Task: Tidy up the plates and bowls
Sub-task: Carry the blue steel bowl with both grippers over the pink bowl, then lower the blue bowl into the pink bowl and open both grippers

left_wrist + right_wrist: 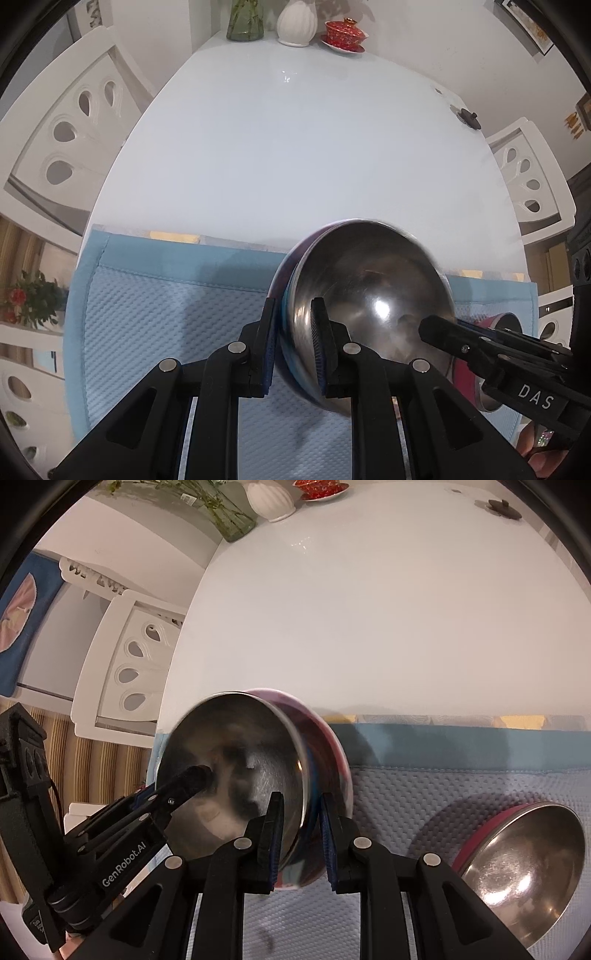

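Observation:
A steel bowl with a blue and purple outside [369, 280] [229, 746] is held tilted on its edge above the blue mat [147, 325] [443, 786]. My left gripper [293, 347] is shut on its near rim, one finger inside and one outside. My right gripper [301, 834] is shut on the same bowl's rim at the opposite side. Each gripper shows in the other's view: the right gripper [430, 326] reaches in from the right, the left gripper [199, 775] from the left. A second steel bowl with a pink outside [524, 864] [508, 321] lies tilted on the mat to the right.
The white table [295, 147] stretches beyond the mat. At its far end stand a glass vase with stems [244, 22], a white ribbed vase [297, 22] and a red lidded cup on a saucer [343, 33]. A small dark knob [468, 117] lies far right. White chairs [66, 133] flank the table.

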The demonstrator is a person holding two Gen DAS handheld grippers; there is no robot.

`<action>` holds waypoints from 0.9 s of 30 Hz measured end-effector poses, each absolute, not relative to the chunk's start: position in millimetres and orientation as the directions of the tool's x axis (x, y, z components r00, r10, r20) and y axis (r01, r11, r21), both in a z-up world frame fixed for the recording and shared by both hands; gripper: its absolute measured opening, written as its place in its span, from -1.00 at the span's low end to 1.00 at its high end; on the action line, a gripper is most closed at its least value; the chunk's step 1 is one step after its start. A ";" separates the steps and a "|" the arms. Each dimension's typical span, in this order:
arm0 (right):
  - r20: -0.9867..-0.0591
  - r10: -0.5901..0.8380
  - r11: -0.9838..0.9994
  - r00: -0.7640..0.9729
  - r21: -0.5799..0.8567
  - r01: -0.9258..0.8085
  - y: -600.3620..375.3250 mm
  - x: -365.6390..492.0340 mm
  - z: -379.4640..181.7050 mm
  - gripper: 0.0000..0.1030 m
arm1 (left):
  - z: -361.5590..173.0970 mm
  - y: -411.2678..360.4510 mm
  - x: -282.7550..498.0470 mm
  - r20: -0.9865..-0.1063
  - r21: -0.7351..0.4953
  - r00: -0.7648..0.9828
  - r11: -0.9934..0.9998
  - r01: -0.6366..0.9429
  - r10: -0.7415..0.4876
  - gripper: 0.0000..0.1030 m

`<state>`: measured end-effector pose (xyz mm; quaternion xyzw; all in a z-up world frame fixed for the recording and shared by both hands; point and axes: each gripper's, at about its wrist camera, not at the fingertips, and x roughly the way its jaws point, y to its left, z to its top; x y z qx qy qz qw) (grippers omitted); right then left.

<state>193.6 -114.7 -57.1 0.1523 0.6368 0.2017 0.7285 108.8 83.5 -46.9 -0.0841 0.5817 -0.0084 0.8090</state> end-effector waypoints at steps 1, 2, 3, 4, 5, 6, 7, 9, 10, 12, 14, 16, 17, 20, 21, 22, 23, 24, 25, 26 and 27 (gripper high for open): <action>-0.867 0.487 0.873 0.108 0.478 -0.100 -115.8 193.5 -56.7 -0.65 | -47.0 82.6 108.5 -0.942 -0.136 0.320 0.987 -0.081 -0.104 -0.70; -0.862 0.495 0.868 0.111 0.486 -0.101 -116.4 193.1 -56.5 -0.65 | -47.0 80.6 109.1 -0.943 -0.125 0.319 0.989 -0.076 -0.094 -0.70; -0.861 0.497 0.867 0.108 0.487 -0.103 -116.5 192.9 -57.0 -0.65 | -47.3 78.6 109.3 -0.944 -0.113 0.318 0.991 -0.069 -0.086 -0.70; -0.864 0.493 0.869 0.102 0.484 -0.104 -116.3 192.8 -57.7 -0.64 | -47.8 76.9 109.5 -0.945 -0.104 0.316 0.993 -0.061 -0.080 -0.69; -0.867 0.488 0.872 0.100 0.478 -0.107 -116.0 192.8 -57.9 -0.64 | -47.4 75.6 109.8 -0.946 -0.098 0.316 0.993 -0.058 -0.075 -0.69; -0.868 0.486 0.873 0.102 0.476 -0.105 -115.7 192.5 -57.8 -0.64 | -47.6 74.6 110.1 -0.947 -0.094 0.314 0.994 -0.056 -0.072 -0.69; -0.868 0.486 0.873 0.105 0.476 -0.101 -116.6 191.6 -57.4 -0.64 | -47.9 74.2 110.1 -0.948 -0.092 0.310 0.994 -0.056 -0.071 -0.69; -0.864 0.490 0.871 0.113 0.482 -0.097 -117.9 191.3 -56.0 -0.64 | -46.8 73.9 109.9 -0.946 -0.096 0.316 0.994 -0.059 -0.073 -0.69; -0.861 0.495 0.869 0.119 0.486 -0.095 -118.8 191.0 -55.3 -0.64 | -45.4 74.7 109.5 -0.943 -0.101 0.322 0.993 -0.059 -0.077 -0.69; -0.856 0.502 0.864 0.121 0.494 -0.093 -120.2 190.7 -54.9 -0.64 | -43.7 75.5 108.7 -0.941 -0.106 0.330 0.992 -0.061 -0.080 -0.69; -0.851 0.510 0.860 0.123 0.502 -0.093 -122.0 190.0 -53.9 -0.64 | -42.6 75.4 107.9 -0.940 -0.105 0.331 0.993 -0.058 -0.081 -0.69; -0.850 0.512 0.859 0.128 0.503 -0.096 -121.8 190.0 -51.6 -0.64 | -41.9 74.6 106.6 -0.941 -0.095 0.330 0.994 -0.052 -0.072 -0.69; -0.848 0.514 0.858 0.131 0.504 -0.098 -121.8 189.5 -50.2 -0.64 | -41.1 74.1 105.9 -0.941 -0.093 0.332 0.994 -0.049 -0.071 -0.69; -0.834 0.537 0.843 0.130 0.526 -0.109 -120.5 188.3 -46.0 -0.64 | -38.5 73.6 104.2 -0.941 -0.088 0.333 0.995 -0.048 -0.067 -0.69; -0.837 0.533 0.846 0.127 0.521 -0.113 -119.1 187.9 -45.3 -0.64 | -37.6 74.0 103.9 -0.941 -0.089 0.332 0.995 -0.050 -0.067 -0.69; -0.839 0.530 0.847 0.125 0.518 -0.116 -118.5 187.2 -44.8 -0.64 | -35.9 74.4 102.8 -0.940 -0.091 0.333 0.994 -0.051 -0.069 -0.69; -0.838 0.532 0.846 0.120 0.521 -0.116 -118.6 186.6 -44.7 -0.64 | -34.4 74.6 101.6 -0.940 -0.092 0.334 0.994 -0.051 -0.069 -0.69; -0.836 0.537 0.843 0.115 0.526 -0.113 -118.7 186.1 -44.3 -0.64 | -32.4 74.5 100.2 -0.940 -0.088 0.335 0.995 -0.052 -0.065 -0.69; -0.834 0.540 0.841 0.114 0.530 -0.110 -119.6 184.7 -43.0 -0.64 | -30.0 74.1 98.2 -0.940 -0.081 0.336 0.995 -0.054 -0.058 -0.69; -0.834 0.540 0.841 0.114 0.530 -0.109 -119.3 184.4 -41.7 -0.64 | -27.7 74.1 96.3 -0.940 -0.077 0.337 0.995 -0.057 -0.054 -0.69; -0.834 0.539 0.842 0.114 0.529 -0.108 -119.8 183.4 -40.5 -0.64 | -25.8 74.2 94.4 -0.940 -0.076 0.337 0.995 -0.061 -0.051 -0.67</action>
